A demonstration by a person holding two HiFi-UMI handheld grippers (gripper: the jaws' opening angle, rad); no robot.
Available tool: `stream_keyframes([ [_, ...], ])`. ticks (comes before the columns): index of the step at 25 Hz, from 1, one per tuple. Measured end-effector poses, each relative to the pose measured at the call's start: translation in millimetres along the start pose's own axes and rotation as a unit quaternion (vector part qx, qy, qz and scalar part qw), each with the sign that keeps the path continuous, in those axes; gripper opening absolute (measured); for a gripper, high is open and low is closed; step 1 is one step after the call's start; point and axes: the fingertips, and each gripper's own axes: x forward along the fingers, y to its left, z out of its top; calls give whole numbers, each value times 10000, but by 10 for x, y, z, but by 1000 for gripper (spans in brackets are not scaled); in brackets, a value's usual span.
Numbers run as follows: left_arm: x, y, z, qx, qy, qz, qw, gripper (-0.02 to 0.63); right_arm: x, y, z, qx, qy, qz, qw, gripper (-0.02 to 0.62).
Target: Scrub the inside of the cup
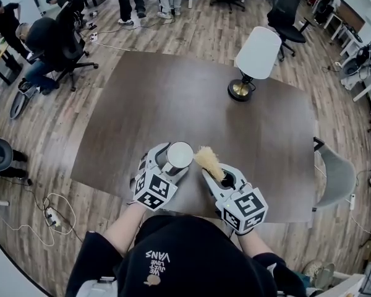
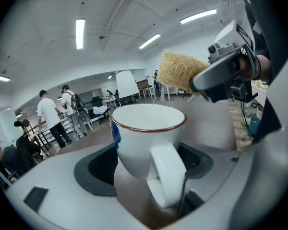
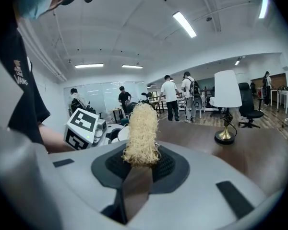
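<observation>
Open-plan office with a wood-plank floor: people and rolling chairs are standing around the far edges, well clear of your work. You are working over the near edge of a dark brown tabletop (image 1: 173, 98). A lamp (image 1: 258, 54) with a white shade is standing toward its far side, well apart from both tools.

Your left tool (image 2: 146, 171) is gripping the white cup (image 1: 178, 155) around its body. The jaws are standing wide on it, the handle is pointing back at the tool and the mouth is facing up. I cannot tell whether the cup's base is touching the tabletop. Your right tool (image 3: 140, 169) is clamping narrow on the stem of a brush (image 1: 208, 159), with the straw-coloured bristle head projecting past the jaws.

Judgement on step: you are lining up, not scrubbing. The bristles are sitting just beside the cup's rim on its right, outside the mouth. The next move is calling for the bristle head to go over the opening and down inside, with the left tool holding the cup steady against the push.

Pose: you are holding both forearms close to your body, and the two tools are angling inward so that their tips are converging near the cup.
</observation>
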Motion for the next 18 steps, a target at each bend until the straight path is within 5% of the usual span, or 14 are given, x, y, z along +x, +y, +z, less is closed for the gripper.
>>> stream_keyframes([
  [9,-70,-73,-49,622,239,185,9976,379,242,303,-144,-1099,894,686,9875,81],
  [18,-53,-45,-90,1517,517,434,9861,379,403,286,-380,-2131,2275,955,9454,81],
])
